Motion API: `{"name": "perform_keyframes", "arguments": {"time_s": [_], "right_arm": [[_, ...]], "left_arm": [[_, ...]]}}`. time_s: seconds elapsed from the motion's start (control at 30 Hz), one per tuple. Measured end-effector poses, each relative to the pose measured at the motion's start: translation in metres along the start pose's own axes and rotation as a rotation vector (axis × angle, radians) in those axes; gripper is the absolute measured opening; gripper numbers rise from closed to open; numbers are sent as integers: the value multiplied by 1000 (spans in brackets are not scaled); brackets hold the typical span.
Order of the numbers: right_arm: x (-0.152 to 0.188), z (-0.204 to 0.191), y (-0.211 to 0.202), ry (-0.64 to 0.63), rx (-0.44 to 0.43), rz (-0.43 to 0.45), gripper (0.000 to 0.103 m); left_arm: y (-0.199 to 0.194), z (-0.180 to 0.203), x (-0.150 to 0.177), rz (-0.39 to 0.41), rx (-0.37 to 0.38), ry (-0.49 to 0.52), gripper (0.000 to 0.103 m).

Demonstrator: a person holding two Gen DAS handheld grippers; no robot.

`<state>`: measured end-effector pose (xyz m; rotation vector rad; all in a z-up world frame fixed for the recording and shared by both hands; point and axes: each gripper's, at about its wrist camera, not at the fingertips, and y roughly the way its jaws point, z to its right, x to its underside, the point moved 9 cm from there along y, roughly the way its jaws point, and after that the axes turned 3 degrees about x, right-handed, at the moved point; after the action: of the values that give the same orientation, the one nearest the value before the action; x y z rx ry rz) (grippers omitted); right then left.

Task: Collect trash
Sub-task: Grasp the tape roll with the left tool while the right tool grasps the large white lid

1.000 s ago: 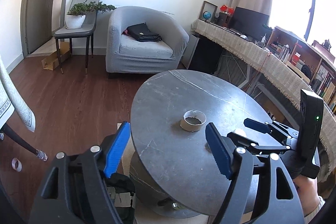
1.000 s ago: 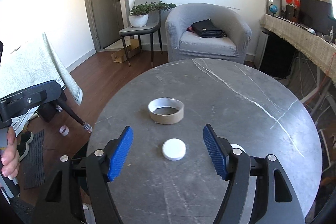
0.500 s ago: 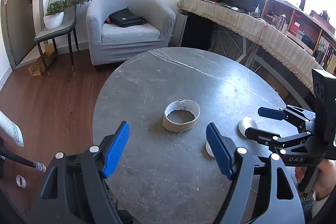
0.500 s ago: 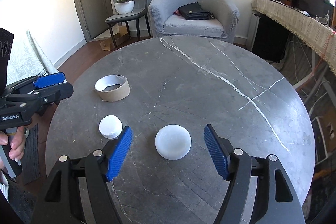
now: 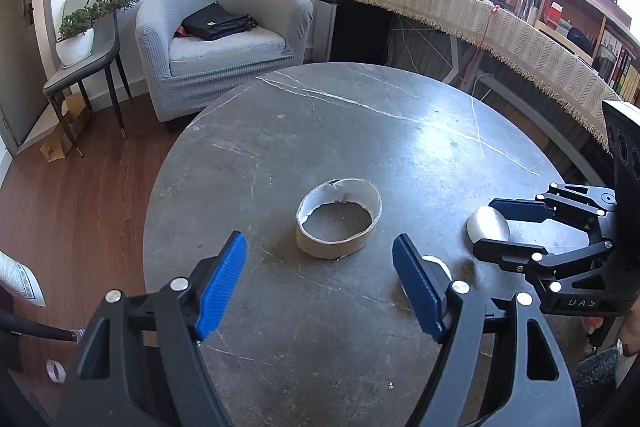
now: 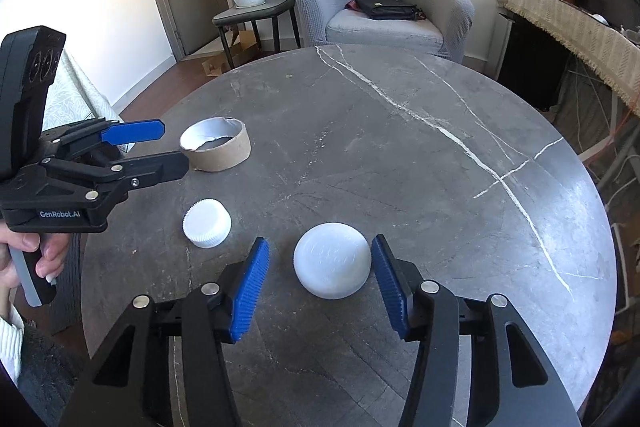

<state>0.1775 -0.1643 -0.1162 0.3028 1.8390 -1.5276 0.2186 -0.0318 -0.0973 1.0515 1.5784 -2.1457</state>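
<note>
On the round grey marble table [image 6: 400, 147] lie three pieces: a cardboard tape core [image 6: 216, 145], a ribbed white cap [image 6: 207, 223] and a smooth white round lid [image 6: 332, 265]. My right gripper [image 6: 320, 245] straddles the smooth lid and its jaws are closing. A gap still shows at the left pad [image 6: 250, 291]. My left gripper [image 5: 319, 241] stands open just short of the cardboard core [image 5: 338, 219], with nothing between its fingers. Its right finger half hides the ribbed cap [image 5: 438, 263]. The left wrist view also shows the right gripper [image 5: 486, 227] around the lid [image 5: 488, 225].
Beyond the table stand a grey armchair [image 5: 224, 39] with a black bag, a chair with a potted plant [image 5: 80, 39], and a cloth-covered sideboard [image 5: 500, 27] to the right. A small tape roll [image 5: 55, 371] lies on the wooden floor. A person's hand [image 6: 40, 255] holds the left gripper.
The left gripper came in over the table toward the cardboard core. The right gripper shifted from the ribbed cap to the smooth lid, and its jaws narrowed around it.
</note>
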Motion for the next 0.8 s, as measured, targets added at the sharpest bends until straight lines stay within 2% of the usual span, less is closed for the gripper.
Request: {"name": "perform_keyframes", "arguments": {"time_s": [0.07,0.27,0.4,0.67,0.8], "right_arm": [[-1,-2,0,-2,-6,-1,40],[-7,1,-4,18,-22,15,39],[-8,9,-10,51,-40,30,39],[-2,19,-9,64,-46,14,39],[-1,24,-12,71,-44,12,40]], "left_arm": [[2,1,-1,1,16,-16,78],[13,2,-7,-18,24,-35,77],[23,1,-6,-59,29,-52,74],[30,7,-13,-59,31,-61,72],[32,10,-13,-60,21,-53,68]]}}
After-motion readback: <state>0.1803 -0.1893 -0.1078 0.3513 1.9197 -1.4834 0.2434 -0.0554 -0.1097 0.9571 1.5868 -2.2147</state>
